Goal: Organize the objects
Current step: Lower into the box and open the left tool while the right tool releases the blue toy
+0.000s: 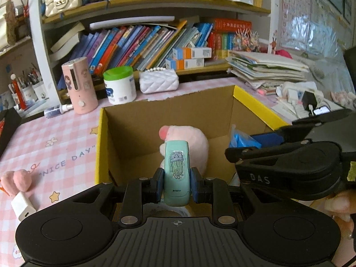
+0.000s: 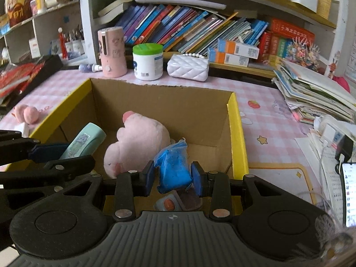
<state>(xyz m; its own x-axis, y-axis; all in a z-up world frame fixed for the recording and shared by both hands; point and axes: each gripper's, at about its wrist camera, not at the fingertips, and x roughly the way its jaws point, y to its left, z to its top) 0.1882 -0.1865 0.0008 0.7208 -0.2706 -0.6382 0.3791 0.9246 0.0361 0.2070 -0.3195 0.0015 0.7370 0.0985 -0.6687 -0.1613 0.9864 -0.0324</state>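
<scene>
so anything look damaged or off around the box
The cardboard box has a ragged, torn far rim. Behind it, a small spray bottle lies on its side on the table beside the upright pink canister.

"NICE DAY" printed on pink checked bench cloth [image 1: 66, 160]; "DAS" embossed on black right gripper [image 1: 260, 179] body. Book spines, box labels unreadable.
</scene>
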